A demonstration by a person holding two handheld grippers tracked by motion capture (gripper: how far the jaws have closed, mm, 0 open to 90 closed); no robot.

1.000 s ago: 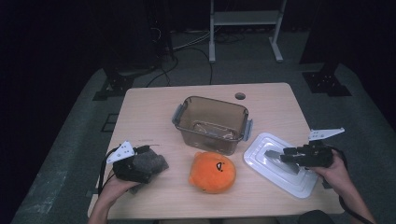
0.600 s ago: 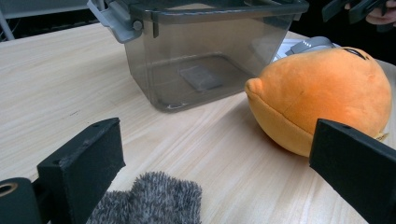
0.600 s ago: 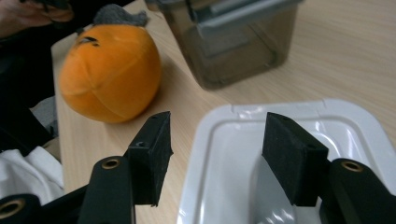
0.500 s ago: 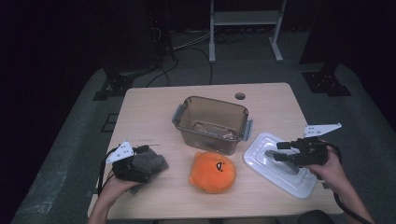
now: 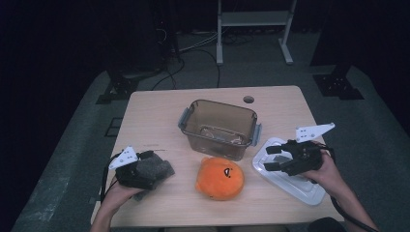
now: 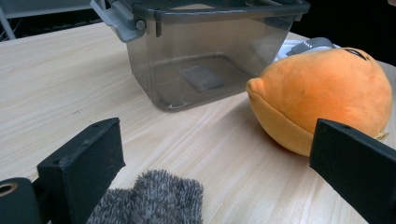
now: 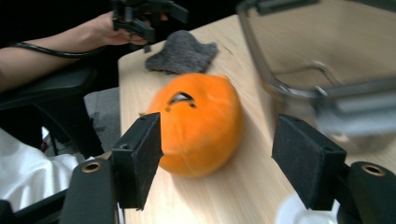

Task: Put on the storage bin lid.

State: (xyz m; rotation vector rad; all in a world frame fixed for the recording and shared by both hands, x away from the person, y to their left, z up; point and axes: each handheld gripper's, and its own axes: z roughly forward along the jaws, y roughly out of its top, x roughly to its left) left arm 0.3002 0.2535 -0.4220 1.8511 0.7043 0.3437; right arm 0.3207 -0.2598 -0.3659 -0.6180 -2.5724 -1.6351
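Note:
An orange plush toy (image 5: 220, 178) lies near the table's front edge, in front of an empty clear brown container (image 5: 220, 126). A grey fuzzy cloth (image 5: 164, 170) lies at the front left. My left gripper (image 5: 147, 166) rests over the cloth, its jaws wide apart, and the cloth's end (image 6: 154, 198) lies loose between them. At the right, my right gripper (image 5: 270, 158) hovers above a white lid (image 5: 295, 181). Its jaws have just been opening and nothing is between them. It points at the plush (image 7: 201, 116).
The wooden table (image 5: 154, 121) has a round hole (image 5: 248, 99) at the back. The container has grey latches on its ends (image 5: 183, 121). A dark floor with cables and stand legs (image 5: 251, 43) surrounds the table. Bare wood lies left of the container.
My right gripper has lifted off the lid and drawn back to the right, its jaws spreading wider. The left gripper, cloth, plush and container have stayed put.

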